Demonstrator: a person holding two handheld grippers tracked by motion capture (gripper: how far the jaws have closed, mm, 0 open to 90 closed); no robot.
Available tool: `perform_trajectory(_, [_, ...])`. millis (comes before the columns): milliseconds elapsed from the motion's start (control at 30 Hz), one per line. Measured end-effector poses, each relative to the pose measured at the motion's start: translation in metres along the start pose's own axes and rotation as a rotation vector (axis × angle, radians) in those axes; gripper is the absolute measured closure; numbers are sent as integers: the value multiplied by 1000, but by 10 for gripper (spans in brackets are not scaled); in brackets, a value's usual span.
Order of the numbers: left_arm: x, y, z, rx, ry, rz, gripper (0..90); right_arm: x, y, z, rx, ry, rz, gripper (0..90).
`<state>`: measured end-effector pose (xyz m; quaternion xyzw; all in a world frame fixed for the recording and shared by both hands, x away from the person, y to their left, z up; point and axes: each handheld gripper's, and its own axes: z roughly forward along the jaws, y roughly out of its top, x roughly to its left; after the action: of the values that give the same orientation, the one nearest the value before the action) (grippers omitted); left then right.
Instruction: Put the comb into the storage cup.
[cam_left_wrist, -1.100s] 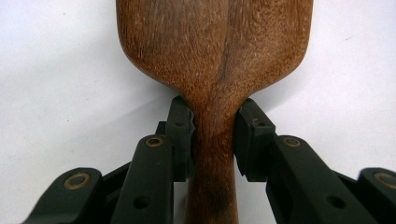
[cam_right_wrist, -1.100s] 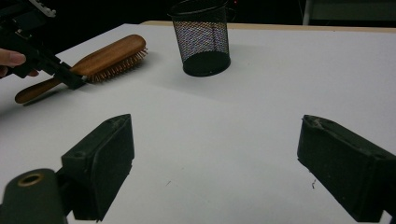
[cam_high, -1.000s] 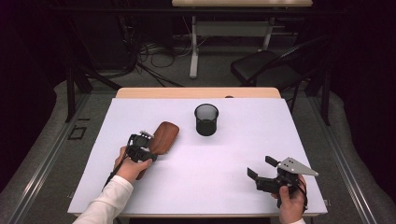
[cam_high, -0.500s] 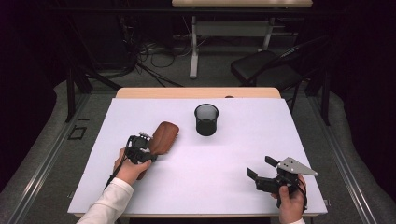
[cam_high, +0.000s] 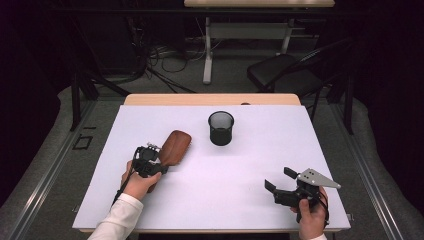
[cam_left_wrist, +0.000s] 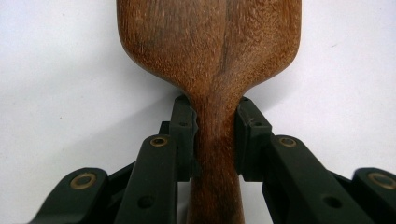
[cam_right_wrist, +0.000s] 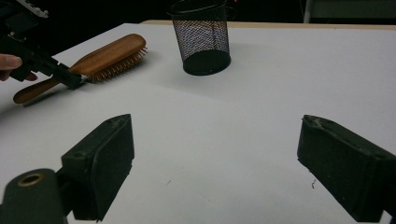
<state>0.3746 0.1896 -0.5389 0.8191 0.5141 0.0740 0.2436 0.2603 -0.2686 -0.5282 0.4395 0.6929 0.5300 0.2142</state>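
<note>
A wooden hairbrush lies bristles down on the white table, left of centre. My left gripper is shut on the hairbrush's neck, where the handle meets the head; both pads press the wood. The hairbrush and its handle also appear in the right gripper view, with the left gripper on the neck. My right gripper rests near the table's front right, jaws wide open, nothing between its fingertips. A black mesh cup stands upright behind the middle.
The mesh cup stands to the right of the brush head. The table's wooden far edge borders a dark floor with cables, a chair and a desk frame. White tabletop lies between the two grippers.
</note>
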Motion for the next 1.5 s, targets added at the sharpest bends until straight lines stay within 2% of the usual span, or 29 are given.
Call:
perform_trajectory(533, [3, -4, -1, -34, -28, -9, 726, -1, 0, 0, -1, -3, -5, 109])
perform_trajectory(1000, [3, -6, -4, -65, -35, -8, 726, -1, 0, -1, 4, -2, -4, 109])
perform_trajectory(1233, [4, -7, -12, -107, -49, -14, 726, -1, 0, -1, 4, -1, -5, 109])
perform_trajectory(1500, [6, -8, -25, -185, -45, -22, 726, -1, 0, -1, 8, 0, -8, 110])
